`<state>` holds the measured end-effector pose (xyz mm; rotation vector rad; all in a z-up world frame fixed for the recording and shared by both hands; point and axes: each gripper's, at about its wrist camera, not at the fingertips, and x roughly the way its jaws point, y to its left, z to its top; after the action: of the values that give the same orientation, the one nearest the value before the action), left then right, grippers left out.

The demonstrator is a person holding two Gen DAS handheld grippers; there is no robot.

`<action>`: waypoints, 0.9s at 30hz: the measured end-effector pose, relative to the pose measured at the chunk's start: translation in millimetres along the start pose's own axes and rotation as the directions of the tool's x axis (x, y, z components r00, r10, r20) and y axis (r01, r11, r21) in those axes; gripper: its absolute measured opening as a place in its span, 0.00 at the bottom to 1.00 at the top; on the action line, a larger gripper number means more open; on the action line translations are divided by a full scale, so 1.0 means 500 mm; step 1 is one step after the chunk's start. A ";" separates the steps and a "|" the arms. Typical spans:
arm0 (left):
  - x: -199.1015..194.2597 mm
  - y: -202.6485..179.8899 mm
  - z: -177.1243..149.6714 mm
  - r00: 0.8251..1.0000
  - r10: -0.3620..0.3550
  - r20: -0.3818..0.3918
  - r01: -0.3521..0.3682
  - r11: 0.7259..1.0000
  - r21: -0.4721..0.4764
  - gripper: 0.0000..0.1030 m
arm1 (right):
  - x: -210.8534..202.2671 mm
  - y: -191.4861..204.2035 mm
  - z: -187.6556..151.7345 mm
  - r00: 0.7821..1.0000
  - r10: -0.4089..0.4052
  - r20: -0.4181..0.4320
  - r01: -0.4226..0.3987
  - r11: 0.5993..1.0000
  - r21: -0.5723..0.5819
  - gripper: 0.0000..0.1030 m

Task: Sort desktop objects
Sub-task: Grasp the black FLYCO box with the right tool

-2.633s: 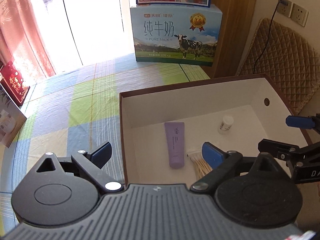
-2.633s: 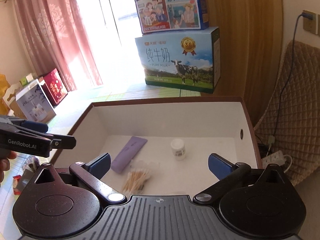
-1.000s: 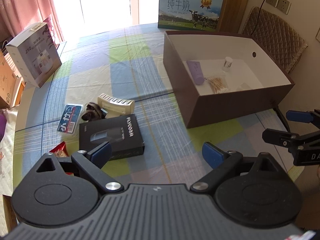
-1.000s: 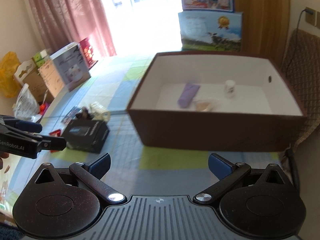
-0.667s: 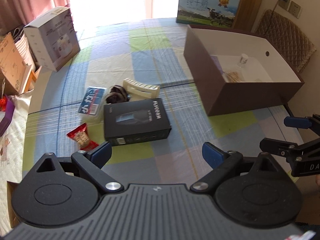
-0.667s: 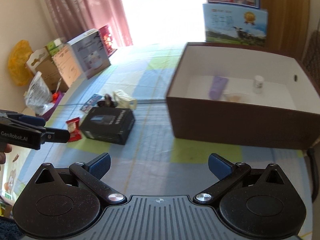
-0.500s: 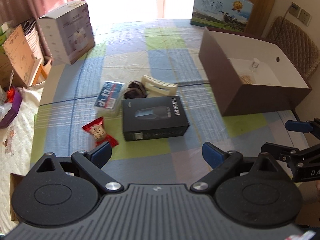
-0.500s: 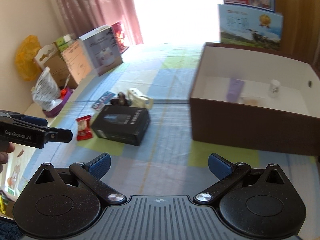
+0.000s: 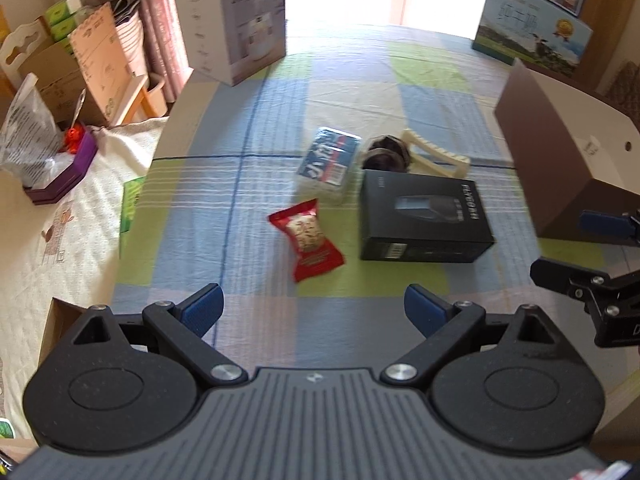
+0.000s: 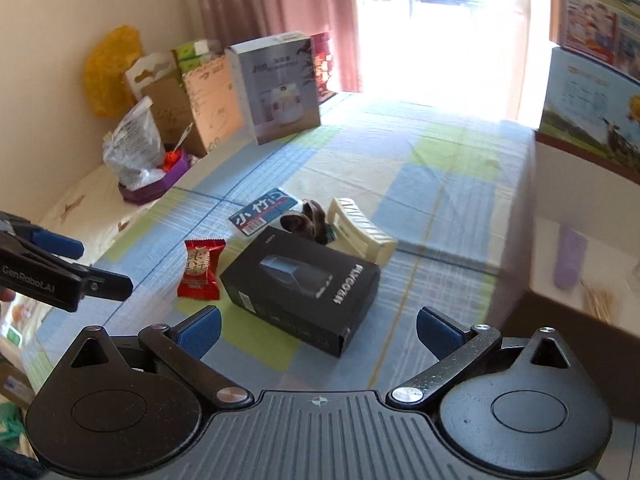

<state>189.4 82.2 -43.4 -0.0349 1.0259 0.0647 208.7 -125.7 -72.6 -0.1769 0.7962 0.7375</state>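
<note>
On the checked tablecloth lie a red snack packet [image 9: 306, 240] [image 10: 201, 267], a black product box [image 9: 422, 217] [image 10: 304, 288], a blue-white tissue pack [image 9: 329, 160] [image 10: 264, 211], a dark hair clip [image 9: 385, 153] [image 10: 306, 220] and a cream ribbed object [image 9: 434, 158] [image 10: 360, 234]. The brown storage box [image 9: 556, 148] [image 10: 568, 320] stands to the right; a purple tube [image 10: 572, 258] lies inside. My left gripper [image 9: 314, 310] is open and empty, just short of the packet. My right gripper [image 10: 318, 332] is open and empty, near the black box.
A white appliance carton [image 9: 236, 20] [image 10: 278, 88] stands at the far left of the table. A milk carton [image 9: 528, 38] stands behind the brown box. Cardboard boxes and bags [image 10: 160, 120] crowd the floor left of the table edge.
Both grippers have pulled back from over the brown box and swung left toward the loose objects. They stay open and empty.
</note>
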 end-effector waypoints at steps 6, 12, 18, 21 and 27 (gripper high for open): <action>0.030 0.049 0.000 0.999 0.033 -0.028 -0.035 0.998 -0.046 0.93 | 0.087 -0.007 0.020 0.999 0.026 -0.040 -0.029 0.998 -0.061 0.98; 0.061 0.080 0.008 0.997 0.054 -0.064 -0.058 0.996 -0.068 0.93 | 0.156 -0.018 0.045 0.997 0.062 -0.053 -0.067 0.993 -0.100 0.98; 0.090 0.094 0.029 0.994 0.061 -0.086 -0.067 0.995 -0.072 0.93 | 0.207 -0.043 0.059 0.992 0.098 -0.076 -0.103 0.993 -0.065 0.98; 0.102 0.097 0.036 0.993 0.062 -0.097 -0.069 0.995 -0.069 0.93 | 0.212 -0.053 0.063 0.990 0.122 -0.072 -0.126 0.990 -0.056 0.98; 0.116 0.098 0.040 0.992 0.058 -0.111 -0.065 0.996 -0.064 0.93 | 0.207 -0.044 0.052 0.949 0.236 -0.209 -0.256 0.964 -0.072 0.98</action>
<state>233.1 134.3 -82.6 -0.0691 1.1337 0.1550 286.8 -76.0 -129.7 -0.2461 0.9847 1.0080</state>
